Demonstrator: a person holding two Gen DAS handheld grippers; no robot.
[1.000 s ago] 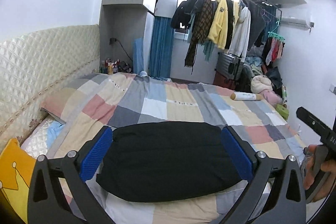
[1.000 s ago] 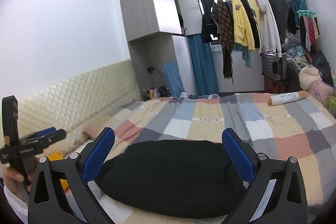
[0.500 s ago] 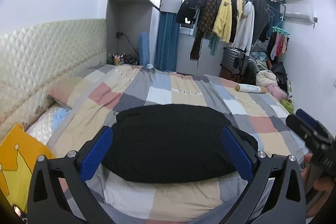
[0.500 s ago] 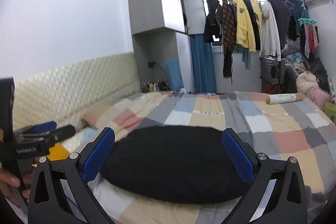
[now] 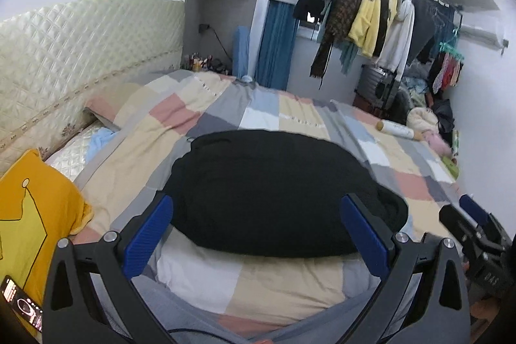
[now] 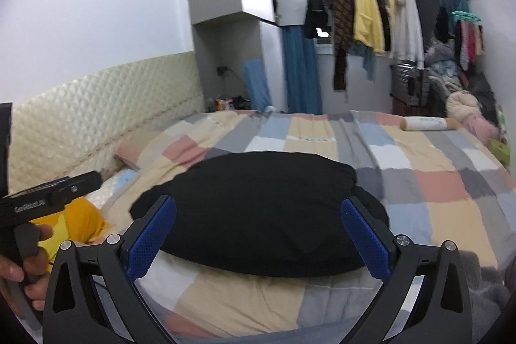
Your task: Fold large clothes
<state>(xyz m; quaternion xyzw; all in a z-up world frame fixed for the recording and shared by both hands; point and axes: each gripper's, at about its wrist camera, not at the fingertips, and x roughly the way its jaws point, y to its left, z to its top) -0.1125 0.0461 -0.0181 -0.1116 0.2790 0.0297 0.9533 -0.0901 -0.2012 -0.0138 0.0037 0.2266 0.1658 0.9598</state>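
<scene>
A folded black garment (image 5: 274, 192) (image 6: 258, 205) lies flat on the checked quilt (image 5: 283, 282) (image 6: 445, 182) near the bed's front edge. My left gripper (image 5: 258, 228) hangs open above and in front of it, its blue fingertips wide apart with nothing between them. My right gripper (image 6: 258, 231) is open the same way, also short of the cloth. Each gripper appears in the other's view: the right one (image 5: 474, 231) at the far right, the left one (image 6: 54, 194) at the far left, held by a hand (image 6: 19, 266).
A yellow pillow (image 5: 32, 215) and a phone (image 5: 22, 305) lie at the left beside the quilted headboard (image 5: 80, 54). A white roll (image 5: 398, 129) rests on the far right of the bed. Hung clothes (image 6: 371, 12) and a laundry pile (image 6: 464, 105) fill the back.
Both grippers have drawn back and up from the black garment, which now sits lower and farther ahead in each view. Both stayed open; the garment has not moved on the quilt.
</scene>
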